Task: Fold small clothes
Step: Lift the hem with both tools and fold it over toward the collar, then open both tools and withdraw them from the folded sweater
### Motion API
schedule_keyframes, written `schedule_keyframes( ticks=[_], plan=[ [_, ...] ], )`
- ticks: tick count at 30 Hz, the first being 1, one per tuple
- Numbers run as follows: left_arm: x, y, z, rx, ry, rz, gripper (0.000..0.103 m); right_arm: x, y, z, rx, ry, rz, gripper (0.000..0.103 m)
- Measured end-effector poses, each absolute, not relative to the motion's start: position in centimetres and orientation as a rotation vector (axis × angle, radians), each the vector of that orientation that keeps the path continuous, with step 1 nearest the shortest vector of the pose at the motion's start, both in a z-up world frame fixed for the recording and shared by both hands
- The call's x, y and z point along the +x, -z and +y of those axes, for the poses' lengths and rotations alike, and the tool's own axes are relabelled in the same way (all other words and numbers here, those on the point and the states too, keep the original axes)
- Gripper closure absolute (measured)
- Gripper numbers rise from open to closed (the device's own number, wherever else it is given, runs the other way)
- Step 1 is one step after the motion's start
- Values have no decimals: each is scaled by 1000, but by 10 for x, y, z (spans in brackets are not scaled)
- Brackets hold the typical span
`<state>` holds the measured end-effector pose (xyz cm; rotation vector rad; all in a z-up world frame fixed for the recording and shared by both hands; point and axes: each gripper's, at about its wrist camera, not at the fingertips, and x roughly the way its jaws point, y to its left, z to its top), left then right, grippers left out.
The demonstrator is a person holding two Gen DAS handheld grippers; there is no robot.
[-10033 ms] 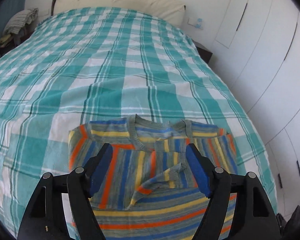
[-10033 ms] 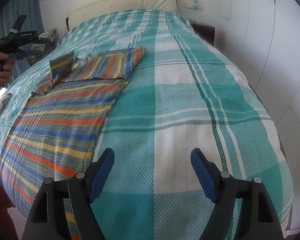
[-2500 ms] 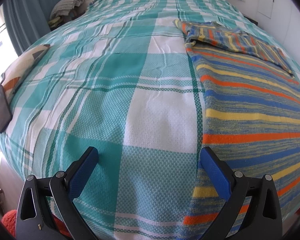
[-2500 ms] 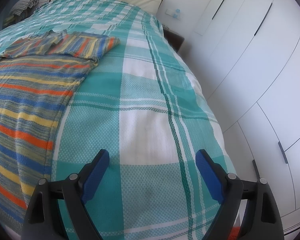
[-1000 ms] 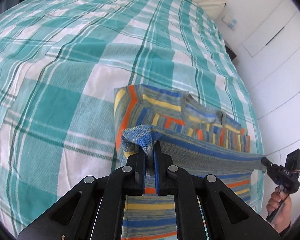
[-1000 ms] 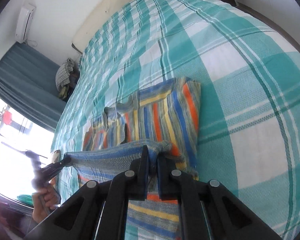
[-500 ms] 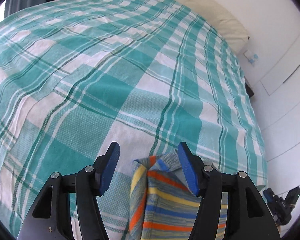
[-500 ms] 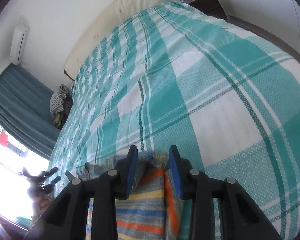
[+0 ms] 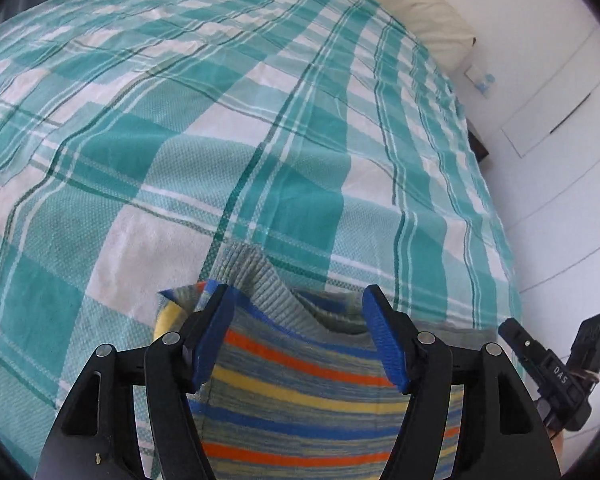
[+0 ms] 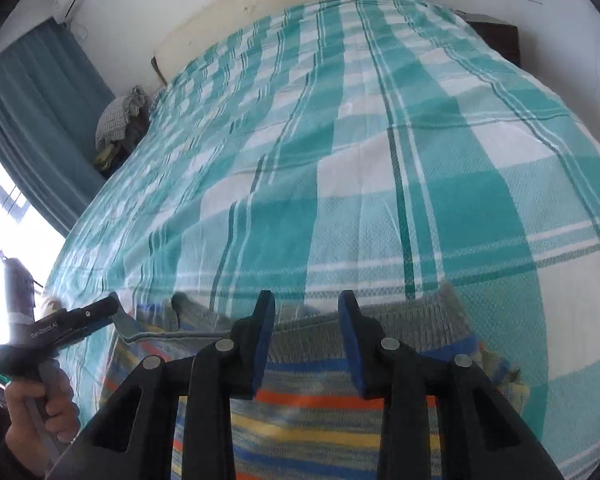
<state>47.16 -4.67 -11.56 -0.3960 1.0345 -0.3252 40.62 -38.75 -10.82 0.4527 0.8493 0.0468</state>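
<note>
A striped sweater (image 9: 300,392) in blue, orange, yellow and grey lies folded on the teal plaid bed cover (image 9: 180,140). Its grey ribbed hem is on top at the far edge. My left gripper (image 9: 297,294) hovers over that hem near the sweater's left corner. Its jaws are opening and the pads press on nothing. In the right wrist view the sweater (image 10: 308,420) lies under my right gripper (image 10: 306,298), which is open with a narrow gap and no cloth pinched. Each view shows the other gripper at its side: the right gripper (image 9: 556,368) and the left gripper (image 10: 116,308), held in a hand (image 10: 40,408).
A cream pillow (image 9: 412,12) lies at the head of the bed. White wardrobe doors (image 9: 560,120) stand along the right side. A blue curtain (image 10: 32,120), a pile of clothes (image 10: 120,116) and a dark nightstand (image 10: 496,36) surround the bed.
A second ago both grippers were shut on the sweater's hem and held it up. Both have since let go, the hem now lies folded over, and both grippers have drawn back.
</note>
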Motion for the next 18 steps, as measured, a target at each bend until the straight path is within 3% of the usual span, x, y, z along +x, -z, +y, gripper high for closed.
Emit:
schedule_keyframes(
  ticks=[4,7,9,10,12,15,17,18],
  plan=[
    [416,117,-52,-198,429,993,29,372,90,-381,393,-142,864,55],
    [363,152,-47,-43,396,1048,31,331,110,-359,232,-215,969,54],
    [332,174,-31,31,334,1087,44,292,139,-353,151,-230,1060,54],
    [314,175,-22,65,311,1064,56,271,155,-356,118,-207,1104,54],
    [285,173,1,88,222,1046,39,224,169,-368,112,-182,1094,56],
    [244,170,30,43,196,1022,28,165,161,-385,131,-67,1051,52],
    [221,170,36,43,184,984,24,133,153,-394,197,-16,984,44],
    [209,172,36,50,170,948,17,118,150,-398,224,8,948,34]
  ],
)
